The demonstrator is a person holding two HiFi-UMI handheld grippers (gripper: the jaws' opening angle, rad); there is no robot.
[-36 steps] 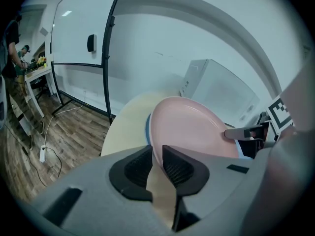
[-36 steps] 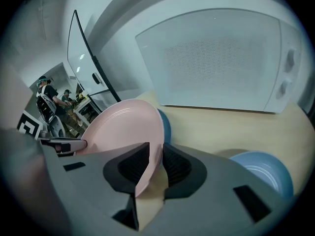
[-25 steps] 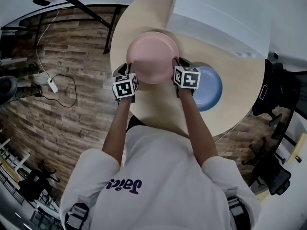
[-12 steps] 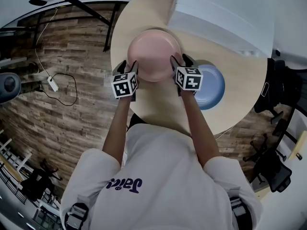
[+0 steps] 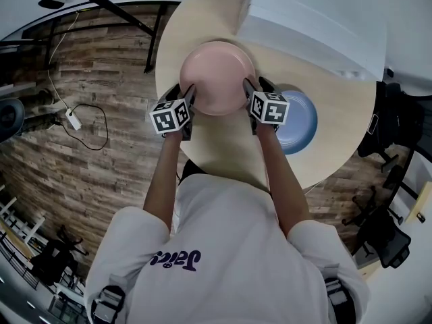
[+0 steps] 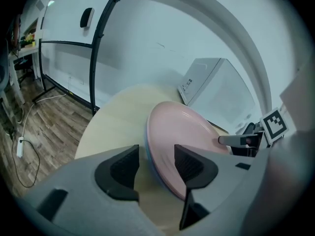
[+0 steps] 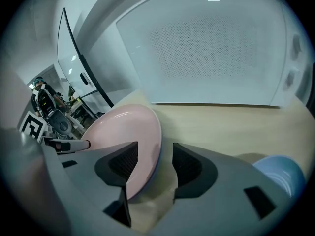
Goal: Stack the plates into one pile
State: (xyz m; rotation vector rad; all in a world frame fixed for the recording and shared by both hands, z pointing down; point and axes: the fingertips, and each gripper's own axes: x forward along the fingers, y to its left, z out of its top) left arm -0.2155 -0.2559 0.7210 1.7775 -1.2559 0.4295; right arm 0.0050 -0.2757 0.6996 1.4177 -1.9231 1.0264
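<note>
My left claw (image 6: 155,162) is opening, its ribbed pads on either side of the left rim of the pink plate (image 5: 216,76) and not pressing it. The plate, round, smooth and glossy, lies on the pale wooden table (image 5: 223,150). My right claw (image 7: 155,162) stands open astride its right rim. Just beside, one blue plate (image 5: 302,123). I count two plates.

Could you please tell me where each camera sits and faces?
Head view: on the person's head, facing steeply down at the table; both forearms show.
Left gripper view: rides the left gripper, along its opening jaws astride the pink plate.
Right gripper view: rides the right gripper, open jaws astride the opposite rim.
All share that plate.
</note>
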